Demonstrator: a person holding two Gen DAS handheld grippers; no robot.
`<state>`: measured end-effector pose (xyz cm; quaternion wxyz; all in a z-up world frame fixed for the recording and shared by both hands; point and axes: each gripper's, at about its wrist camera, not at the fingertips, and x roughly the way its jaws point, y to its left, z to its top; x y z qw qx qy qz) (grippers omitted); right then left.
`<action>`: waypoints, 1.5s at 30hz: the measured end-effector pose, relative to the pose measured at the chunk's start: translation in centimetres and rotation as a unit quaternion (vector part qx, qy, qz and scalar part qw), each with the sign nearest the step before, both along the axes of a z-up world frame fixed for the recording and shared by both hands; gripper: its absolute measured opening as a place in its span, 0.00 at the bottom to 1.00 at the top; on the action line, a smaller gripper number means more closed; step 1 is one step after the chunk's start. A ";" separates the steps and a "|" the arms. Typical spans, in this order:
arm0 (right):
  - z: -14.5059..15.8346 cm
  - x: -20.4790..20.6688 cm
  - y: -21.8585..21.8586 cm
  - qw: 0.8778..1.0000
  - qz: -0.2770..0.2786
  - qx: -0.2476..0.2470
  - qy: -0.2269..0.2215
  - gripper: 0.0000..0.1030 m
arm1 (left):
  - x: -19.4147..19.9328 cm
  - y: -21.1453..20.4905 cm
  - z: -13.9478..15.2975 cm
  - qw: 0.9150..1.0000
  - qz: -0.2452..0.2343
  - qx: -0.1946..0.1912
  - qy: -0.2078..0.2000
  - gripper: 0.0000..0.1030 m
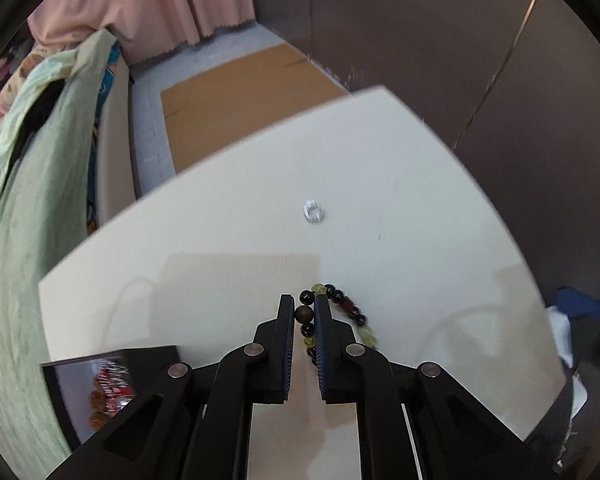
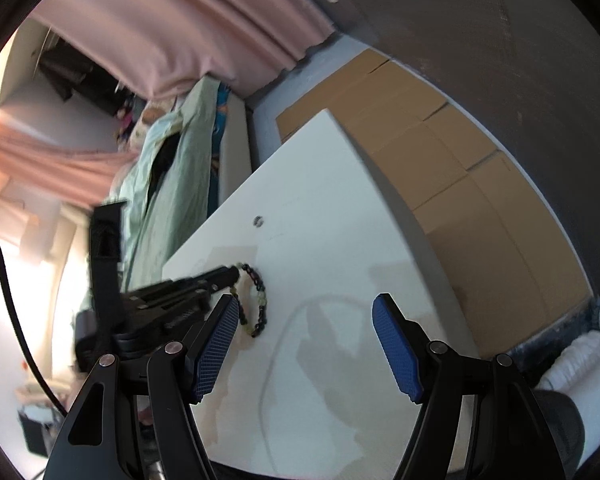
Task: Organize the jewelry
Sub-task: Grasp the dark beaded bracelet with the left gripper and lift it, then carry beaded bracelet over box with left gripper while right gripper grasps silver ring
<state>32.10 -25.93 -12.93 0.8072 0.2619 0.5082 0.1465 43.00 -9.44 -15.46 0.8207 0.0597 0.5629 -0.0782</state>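
Left wrist view: my left gripper (image 1: 303, 312) is clamped on one side of the beaded bracelet (image 1: 342, 314), which lies on the white table (image 1: 220, 240), with a small silver ring (image 1: 314, 213) well beyond it. I expect the strand to be light, limp and slippery, best pinched across a few beads. My right gripper (image 2: 306, 322) hovers with its jaws apart, holding nothing. The dark tray (image 1: 100, 384) is cut off and its contents are blurred.
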 end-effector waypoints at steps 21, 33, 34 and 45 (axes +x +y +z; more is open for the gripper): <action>-0.6 9.4 8.8 0.984 0.118 -0.134 0.028 0.46 | -1.9 8.9 10.1 0.992 0.086 -0.024 -0.091 0.10; -2.0 13.1 13.0 0.963 0.152 -0.217 0.045 0.30 | -4.9 13.8 11.7 0.985 0.128 -0.037 -0.106 0.10; -2.2 13.3 13.4 0.961 0.154 -0.227 0.045 0.29 | -5.1 14.0 11.7 0.985 0.131 -0.038 -0.106 0.10; -1.7 13.0 14.8 0.944 0.167 -0.283 0.043 0.01 | -6.6 15.8 10.9 0.981 0.151 -0.055 -0.105 0.10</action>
